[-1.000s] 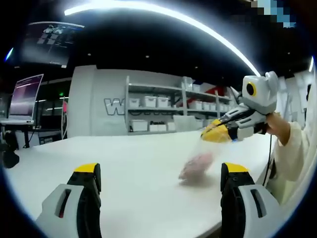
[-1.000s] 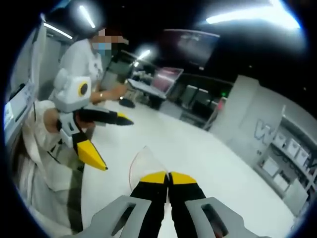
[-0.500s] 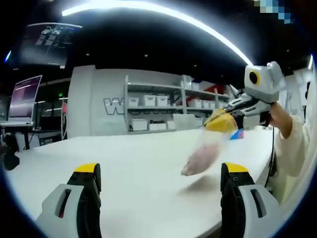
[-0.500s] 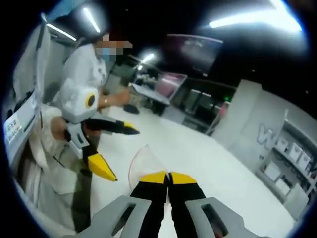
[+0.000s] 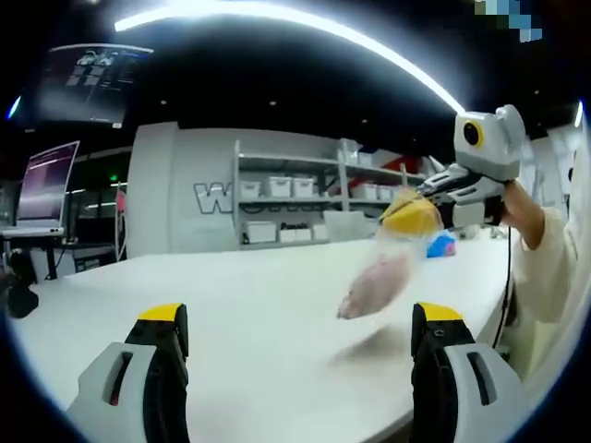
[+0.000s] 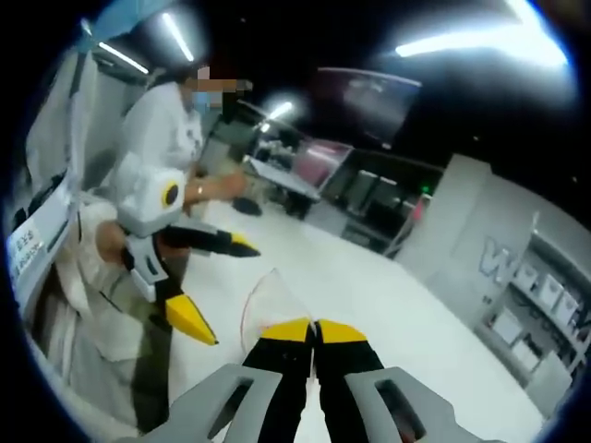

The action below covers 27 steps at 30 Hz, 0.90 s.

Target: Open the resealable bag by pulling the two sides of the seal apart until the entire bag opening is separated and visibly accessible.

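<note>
Right tool (image 6: 314,330) clamped on bag (image 5: 380,281) top, bag off counter (image 5: 231,305). Left tool (image 5: 300,318) wide, empty. Seal not yet parted.

One clear resealable plastic bag (image 5: 379,281) with pinkish contents hangs over one white table (image 5: 231,305). Two yellow-tipped grippers: the right gripper (image 5: 409,218) and the left gripper (image 6: 222,281). One white shelving unit (image 5: 314,208) carries several white bins. One small blue object (image 5: 440,245) sits on the table.

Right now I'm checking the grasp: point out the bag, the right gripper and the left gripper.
bag (image 5: 377,284), left gripper view, pinkish lower body
right gripper (image 5: 411,216), left gripper view, yellow tips
left gripper (image 6: 222,286), right gripper view, between its tips
</note>
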### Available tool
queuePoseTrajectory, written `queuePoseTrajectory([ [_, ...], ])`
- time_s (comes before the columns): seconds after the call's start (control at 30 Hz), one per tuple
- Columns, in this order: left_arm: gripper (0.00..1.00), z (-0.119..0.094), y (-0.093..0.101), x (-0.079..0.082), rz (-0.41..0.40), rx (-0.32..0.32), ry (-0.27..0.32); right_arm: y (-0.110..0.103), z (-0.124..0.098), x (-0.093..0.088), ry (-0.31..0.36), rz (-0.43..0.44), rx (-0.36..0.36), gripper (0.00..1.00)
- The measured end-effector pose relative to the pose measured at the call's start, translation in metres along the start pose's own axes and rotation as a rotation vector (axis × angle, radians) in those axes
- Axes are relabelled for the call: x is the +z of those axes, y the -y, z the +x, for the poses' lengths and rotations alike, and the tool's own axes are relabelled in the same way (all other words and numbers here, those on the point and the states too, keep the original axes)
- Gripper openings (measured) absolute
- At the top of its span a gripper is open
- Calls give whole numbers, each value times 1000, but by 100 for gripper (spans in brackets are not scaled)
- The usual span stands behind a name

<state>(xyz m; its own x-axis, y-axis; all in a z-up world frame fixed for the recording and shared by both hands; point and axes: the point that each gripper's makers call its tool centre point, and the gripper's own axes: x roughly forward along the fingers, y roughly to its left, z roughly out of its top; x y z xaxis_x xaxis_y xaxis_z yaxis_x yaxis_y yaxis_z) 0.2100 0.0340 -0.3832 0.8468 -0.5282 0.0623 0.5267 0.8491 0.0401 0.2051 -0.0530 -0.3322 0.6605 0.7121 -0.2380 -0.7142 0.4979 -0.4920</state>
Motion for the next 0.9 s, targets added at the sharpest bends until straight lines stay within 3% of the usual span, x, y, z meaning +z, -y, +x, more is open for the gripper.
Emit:
queuePoseTrajectory([
  [0.9, 99, -3, -5, 1, 6, 19, 6, 30, 14, 11, -11, -70, -25, 0],
])
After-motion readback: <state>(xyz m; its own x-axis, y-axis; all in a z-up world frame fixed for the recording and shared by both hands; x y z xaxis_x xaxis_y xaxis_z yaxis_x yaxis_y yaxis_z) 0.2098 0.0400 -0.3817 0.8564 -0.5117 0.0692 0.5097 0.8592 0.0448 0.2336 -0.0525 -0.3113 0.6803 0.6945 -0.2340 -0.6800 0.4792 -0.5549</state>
